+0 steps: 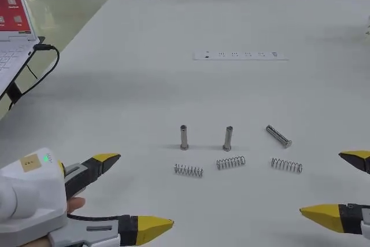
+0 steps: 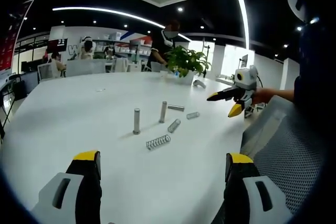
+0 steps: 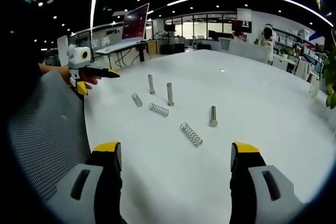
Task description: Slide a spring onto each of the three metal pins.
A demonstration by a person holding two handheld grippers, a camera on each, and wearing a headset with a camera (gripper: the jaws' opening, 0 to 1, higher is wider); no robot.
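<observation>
Three pins wait bare: the middle pin [image 1: 228, 138] and the left pin [image 1: 184, 137] stand upright, while the right pin [image 1: 278, 135] lies on its side. One spring [image 1: 230, 162] lies just in front of the middle pin, another spring [image 1: 188, 170] to its left and a third spring [image 1: 286, 165] to its right. The left gripper [image 1: 136, 192] and right gripper [image 1: 332, 184] hover nearer the person, jaws wide apart and empty. Picking up a spring looks like the next step. A light pinch near one end should keep the coils round and leave the other end free to go over a pin.
</observation>
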